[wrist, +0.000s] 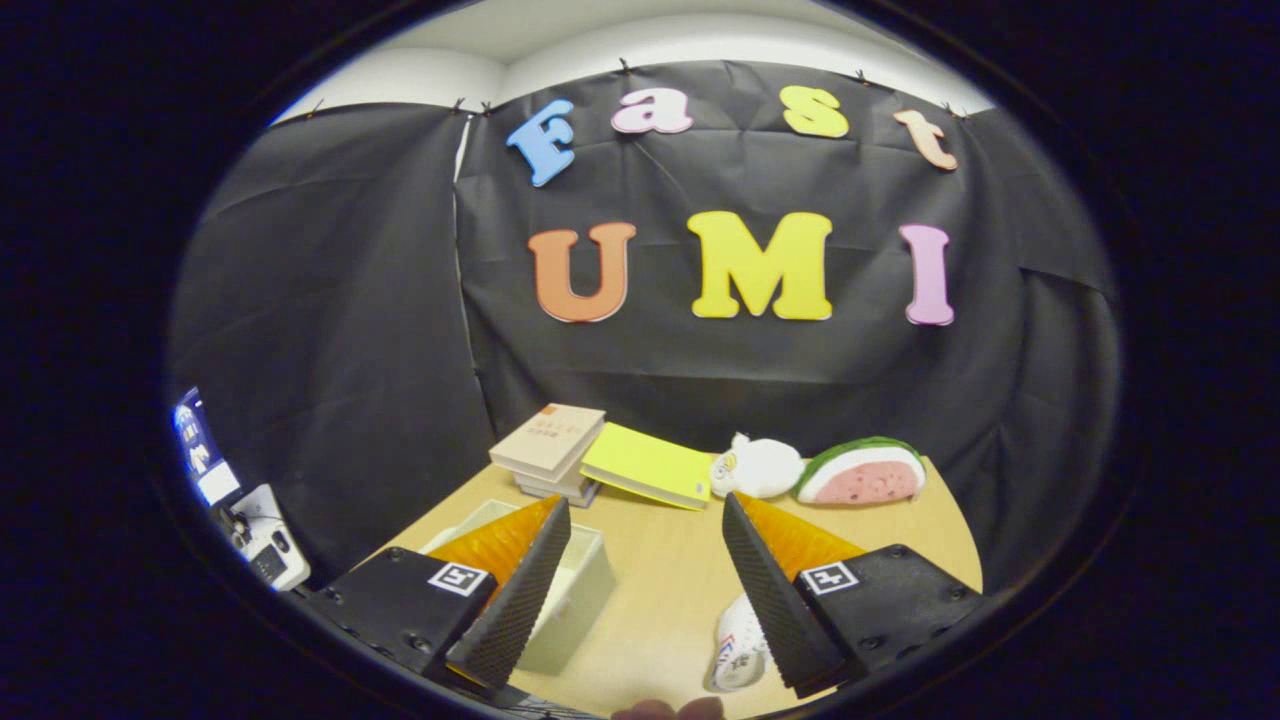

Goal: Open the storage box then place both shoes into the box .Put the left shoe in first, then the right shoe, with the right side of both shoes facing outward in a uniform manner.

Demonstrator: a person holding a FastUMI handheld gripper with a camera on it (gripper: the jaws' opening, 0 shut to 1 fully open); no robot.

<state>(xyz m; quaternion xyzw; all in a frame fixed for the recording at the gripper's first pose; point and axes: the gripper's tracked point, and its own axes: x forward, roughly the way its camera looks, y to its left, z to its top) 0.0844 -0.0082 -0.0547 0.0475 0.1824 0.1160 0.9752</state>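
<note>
While your gripper hangs above the bench with its fingers spread wide and nothing between them, both of the task's things sit low and close under it. The box lies at about eight o'clock, partly hidden behind the left finger; its pale walls and inside show, so it looks already open, though I cannot tell where a lid might be. A white shoe peeks out at about five o'clock, tucked under the right finger, too hidden to say whether it is the left or the right one, or which side faces out. The wide spread suits what comes next, I judge: you need that gap to straddle the shoe's upper before closing. Since the shoe lies just beside the box, the carry should be short, but check which shoe it is, as the left must go in first. Beyond the fingers, at twelve o'clock, books, a yellow pad, a plush toy and a watermelon slice stand well apart from your work.
</note>
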